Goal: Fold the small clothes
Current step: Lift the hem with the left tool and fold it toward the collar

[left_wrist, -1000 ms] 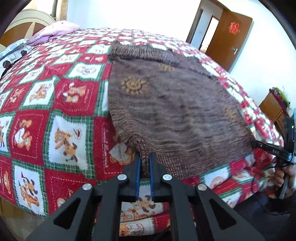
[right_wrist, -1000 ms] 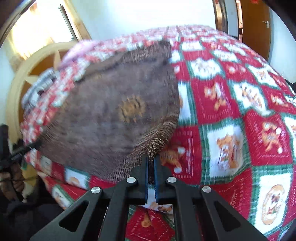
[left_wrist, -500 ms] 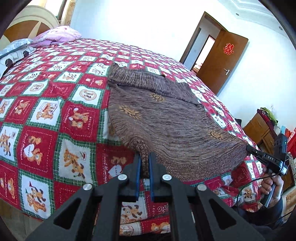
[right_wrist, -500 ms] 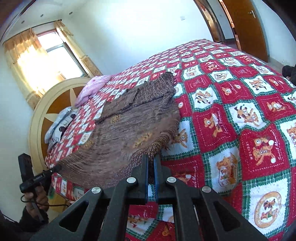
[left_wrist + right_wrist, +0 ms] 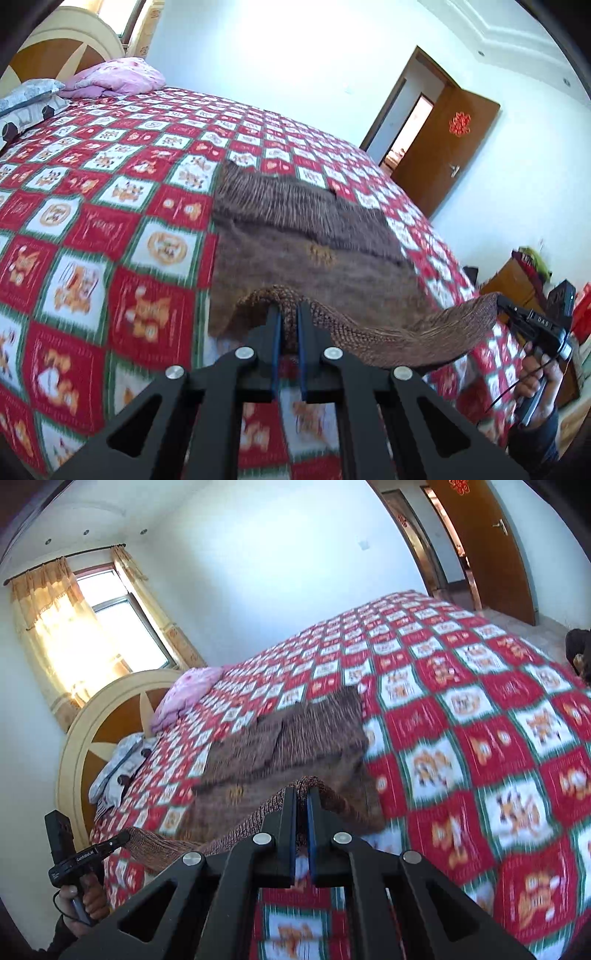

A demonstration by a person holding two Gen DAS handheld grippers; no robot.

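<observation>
A brown knitted sweater (image 5: 295, 240) lies on the bed, its sleeves folded across the far end. My left gripper (image 5: 287, 314) is shut on the left corner of its ribbed hem (image 5: 369, 332) and holds it raised above the bed. My right gripper (image 5: 301, 794) is shut on the hem's other corner (image 5: 221, 834), also raised. The hem hangs stretched between the two grippers. The sweater also shows in the right wrist view (image 5: 295, 738). Each gripper shows in the other's view, the right (image 5: 517, 314) and the left (image 5: 118, 840).
The bed carries a red, green and white patchwork quilt (image 5: 92, 221) with bear pictures. Pink and grey pillows (image 5: 114, 77) lie by the round headboard (image 5: 110, 731). A brown door (image 5: 443, 155) stands open at the far right. A wooden cabinet (image 5: 517, 280) stands by the bed.
Both grippers have lifted the sweater's hem off the bed and carried it forward towards the sleeves. The cameras now look from higher up.
</observation>
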